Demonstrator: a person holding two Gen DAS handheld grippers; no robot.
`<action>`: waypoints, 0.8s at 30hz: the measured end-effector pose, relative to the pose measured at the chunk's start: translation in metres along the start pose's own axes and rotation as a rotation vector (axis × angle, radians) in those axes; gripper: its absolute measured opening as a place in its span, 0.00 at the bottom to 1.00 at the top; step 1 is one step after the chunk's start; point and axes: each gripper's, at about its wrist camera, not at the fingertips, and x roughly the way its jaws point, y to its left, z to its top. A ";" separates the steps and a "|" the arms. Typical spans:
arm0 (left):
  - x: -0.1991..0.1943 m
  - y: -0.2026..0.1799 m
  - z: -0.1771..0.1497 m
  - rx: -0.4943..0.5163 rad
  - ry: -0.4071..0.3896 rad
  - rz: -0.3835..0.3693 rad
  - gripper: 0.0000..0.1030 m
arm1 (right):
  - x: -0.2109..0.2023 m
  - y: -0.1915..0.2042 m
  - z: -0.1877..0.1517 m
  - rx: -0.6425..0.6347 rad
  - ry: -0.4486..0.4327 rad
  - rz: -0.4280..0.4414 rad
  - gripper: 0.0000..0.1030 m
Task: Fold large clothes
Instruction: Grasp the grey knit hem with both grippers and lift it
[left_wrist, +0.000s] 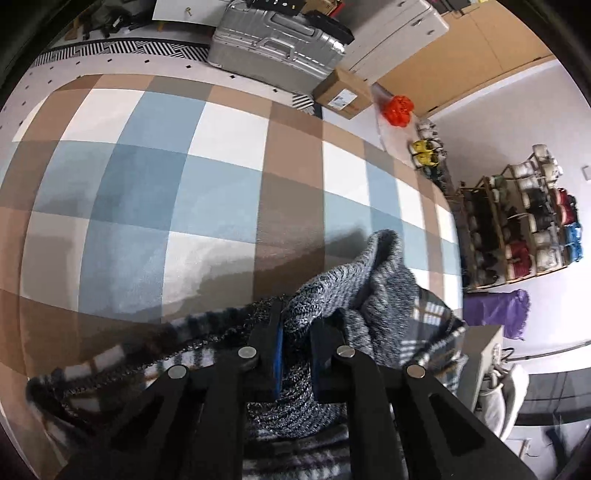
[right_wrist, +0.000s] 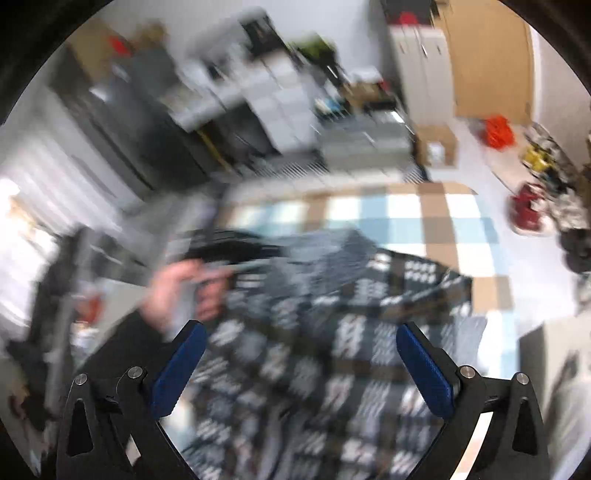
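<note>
A large dark plaid garment with a grey knit collar (left_wrist: 373, 291) hangs bunched in my left gripper (left_wrist: 297, 325), which is shut on the knit fabric above the checked rug (left_wrist: 184, 177). In the blurred right wrist view the same garment (right_wrist: 332, 332) hangs spread in front of my right gripper (right_wrist: 301, 336), which is open wide and empty, its blue pads (right_wrist: 177, 369) apart. The person's hand holding the left gripper (right_wrist: 181, 291) shows at the left, at the garment's upper edge.
A silver suitcase (left_wrist: 273, 40) and a cardboard box (left_wrist: 343, 92) stand at the rug's far edge. A shoe rack (left_wrist: 517, 229) lines the right wall, with a red object (left_wrist: 397, 110) and a purple bag (left_wrist: 495, 310) nearby. Shelves and furniture (right_wrist: 240, 96) stand beyond the rug.
</note>
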 end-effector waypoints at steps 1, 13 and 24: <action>-0.002 0.000 0.000 0.001 0.000 -0.014 0.06 | 0.032 -0.002 0.021 0.013 0.058 -0.030 1.00; -0.003 0.011 -0.003 -0.009 -0.002 -0.110 0.06 | 0.260 -0.016 0.066 0.049 0.401 -0.322 0.41; -0.010 0.001 -0.005 0.017 -0.028 -0.042 0.06 | 0.196 -0.016 0.047 -0.177 0.213 -0.449 0.10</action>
